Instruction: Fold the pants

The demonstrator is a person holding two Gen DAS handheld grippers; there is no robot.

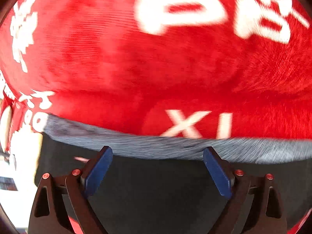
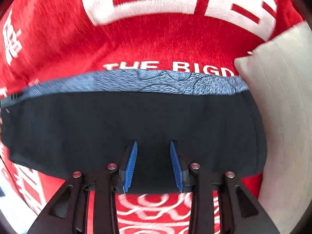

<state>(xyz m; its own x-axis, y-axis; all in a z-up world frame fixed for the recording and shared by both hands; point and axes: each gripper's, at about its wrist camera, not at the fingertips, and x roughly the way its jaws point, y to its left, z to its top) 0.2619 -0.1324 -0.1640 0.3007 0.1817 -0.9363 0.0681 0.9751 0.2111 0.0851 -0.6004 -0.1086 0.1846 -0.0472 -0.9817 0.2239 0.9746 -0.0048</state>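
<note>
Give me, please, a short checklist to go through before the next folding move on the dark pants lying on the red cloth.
1. Left hand-held gripper open: ok, jaws wide apart, nothing between them.
2. Right hand-held gripper open: ok, a narrower gap, holding nothing.
3. Pants lie flat: ok in the right wrist view, no big wrinkles.
4. Blue-grey band along the far edge of the pants is exposed: ok in both views.
5. Right side free: not ok, a grey cushion sits against the pants' right end.
6. Whole outline of the pants visible: cannot tell, both views cut it off.
</note>
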